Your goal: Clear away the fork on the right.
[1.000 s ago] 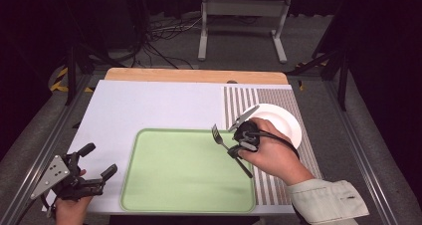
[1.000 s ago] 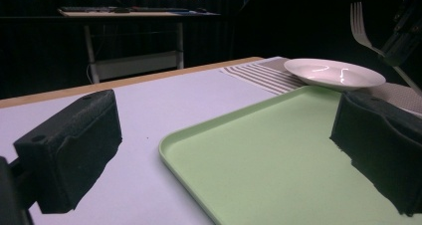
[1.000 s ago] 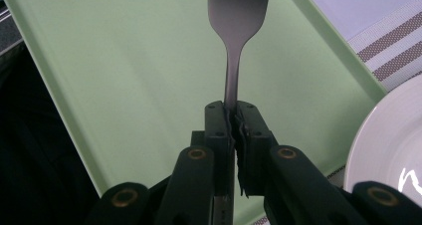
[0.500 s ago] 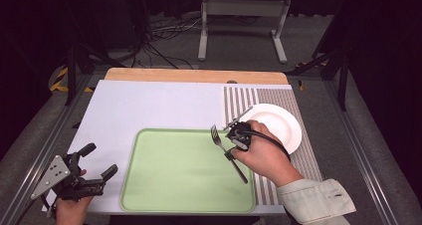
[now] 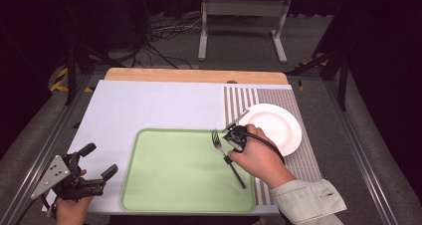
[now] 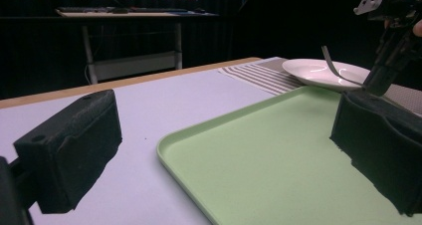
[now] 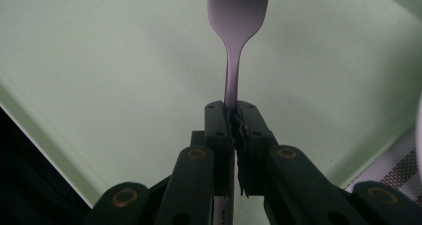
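Observation:
A metal fork (image 5: 235,174) hangs slanted over the right part of the green tray (image 5: 174,175), tines pointing to the far side. My right gripper (image 5: 229,156) is shut on its handle. In the right gripper view the jaws (image 7: 233,110) pinch the thin neck of the fork (image 7: 239,16) above the tray (image 7: 99,60). My left gripper (image 5: 101,159) rests at the table's near left corner, open and holding nothing. In the left gripper view its pads (image 6: 69,145) stand wide apart, with the tray (image 6: 259,155) between them and the fork (image 6: 333,68) beyond.
A white plate (image 5: 278,128) sits on a striped placemat (image 5: 298,160) to the right of the tray. A pale mat (image 5: 149,105) covers the table, with a wooden strip (image 5: 194,75) along the far edge. A metal stand (image 5: 239,6) is behind the table.
The right hand has carried the fork slightly left and toward the near edge, away from the plate and further over the tray. The left gripper has stayed still.

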